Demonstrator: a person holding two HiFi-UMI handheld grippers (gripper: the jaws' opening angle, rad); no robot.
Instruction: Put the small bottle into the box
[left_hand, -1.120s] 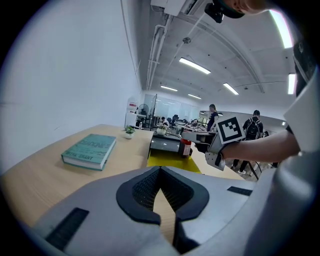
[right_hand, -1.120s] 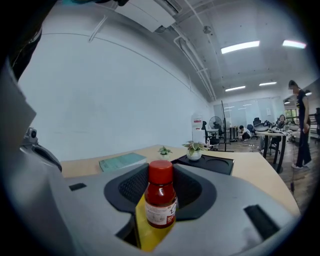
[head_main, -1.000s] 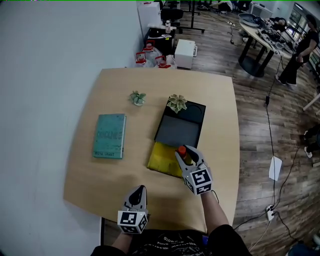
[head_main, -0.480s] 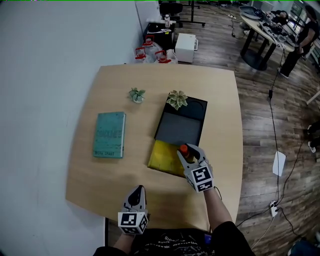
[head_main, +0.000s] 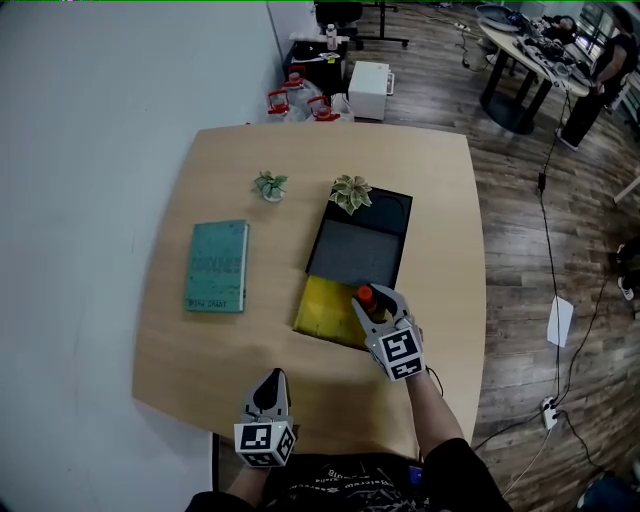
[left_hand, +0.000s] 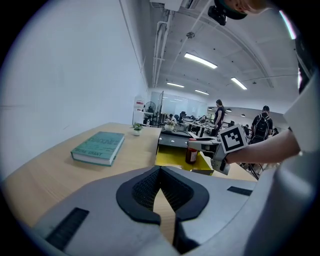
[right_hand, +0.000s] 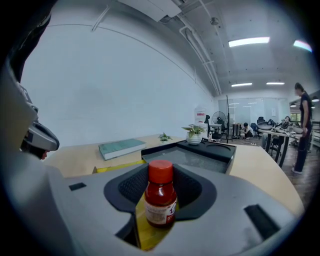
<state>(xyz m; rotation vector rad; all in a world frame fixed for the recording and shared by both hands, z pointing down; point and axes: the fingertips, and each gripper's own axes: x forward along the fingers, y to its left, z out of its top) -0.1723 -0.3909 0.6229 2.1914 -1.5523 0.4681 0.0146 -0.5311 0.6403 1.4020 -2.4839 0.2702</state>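
In the head view, the right gripper (head_main: 376, 308) holds the small bottle (head_main: 366, 299) upright at the yellow box's (head_main: 320, 308) near right part. In the left gripper view, the left gripper (left_hand: 160, 170) has its jaws together and empty. In the right gripper view, the jaws clamp the bottle's body, which has a red cap, dark reddish contents and a white label.

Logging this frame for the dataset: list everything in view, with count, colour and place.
Table: one, light wood, middle of the head view.
Book: one, teal, flat on the table's left.
Small plant: one, green, on the bare table beyond the book.
Larger plant: one, green, on the box's far corner.
Box: one, black with a yellow near part, right of the book.
Bottle: one, dark red with a red cap, upright at the yellow part.
White case: one, on the floor beyond the table.
Right hand-held gripper: one, grey, shut on the bottle.
Left hand-held gripper: one, grey, jaws together, empty, at the table's near edge.
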